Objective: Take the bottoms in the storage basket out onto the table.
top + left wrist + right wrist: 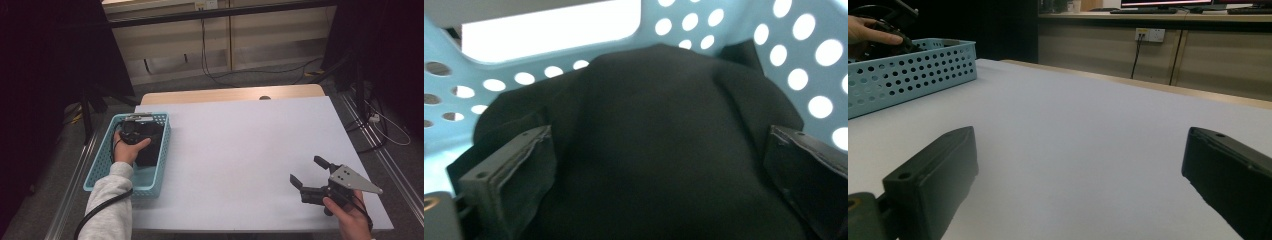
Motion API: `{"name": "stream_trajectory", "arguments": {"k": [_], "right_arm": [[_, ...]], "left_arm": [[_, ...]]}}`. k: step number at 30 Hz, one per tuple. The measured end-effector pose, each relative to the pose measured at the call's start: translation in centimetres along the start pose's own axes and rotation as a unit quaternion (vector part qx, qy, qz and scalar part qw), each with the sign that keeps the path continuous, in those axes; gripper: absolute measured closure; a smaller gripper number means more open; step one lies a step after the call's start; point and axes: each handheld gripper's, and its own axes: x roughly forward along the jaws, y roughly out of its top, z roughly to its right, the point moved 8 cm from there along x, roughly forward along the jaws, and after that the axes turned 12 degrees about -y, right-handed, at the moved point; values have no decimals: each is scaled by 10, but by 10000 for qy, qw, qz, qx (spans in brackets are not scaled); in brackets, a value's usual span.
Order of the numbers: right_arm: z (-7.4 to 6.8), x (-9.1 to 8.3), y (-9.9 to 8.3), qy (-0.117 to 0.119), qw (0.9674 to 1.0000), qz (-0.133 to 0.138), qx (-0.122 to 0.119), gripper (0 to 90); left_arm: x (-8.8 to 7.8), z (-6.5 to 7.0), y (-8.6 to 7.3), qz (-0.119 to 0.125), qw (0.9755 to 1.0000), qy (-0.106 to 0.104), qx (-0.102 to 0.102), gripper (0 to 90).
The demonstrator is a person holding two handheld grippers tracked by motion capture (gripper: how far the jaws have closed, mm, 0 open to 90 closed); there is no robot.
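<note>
A light blue perforated basket point(162, 156) stands at the table's left edge with a black cloth point(149, 151) lying in it. My left gripper point(134, 130) reaches down into the basket. In the left gripper view it point(659, 145) is open, jaws wide apart on either side of the black cloth point(664, 110), which bulges between them against the basket wall point(774, 30). My right gripper point(306, 170) hovers open just above the white table near the front right, nothing between its jaws point(1080, 140).
The white tabletop point(250, 140) stretches bare between the basket and the right gripper. In the right gripper view the basket point(913, 75) and the other hand point(868, 30) sit far left. Cables lie on the floor beyond the table.
</note>
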Motion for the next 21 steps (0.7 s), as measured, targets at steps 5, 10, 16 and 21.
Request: {"name": "stream_trajectory", "arguments": {"k": [5, 10, 16, 21], "right_arm": [[0, 0, 0, 10, 10000, -12, -28, 7], [1, 0, -1, 24, 10000, -19, 46, 7], [-1, -1, -1, 60, 10000, -18, -2, 7], [-2, -1, -1, 76, 10000, -18, -1, 6]], "left_arm": [[8, 0, -10, -267, 9994, 72, -197, 0], [10, -3, -14, -334, 9988, 219, -296, 0], [14, 1, -17, -454, 9979, 385, -255, 2], [13, 4, -17, -427, 9977, 426, -316, 62]]}}
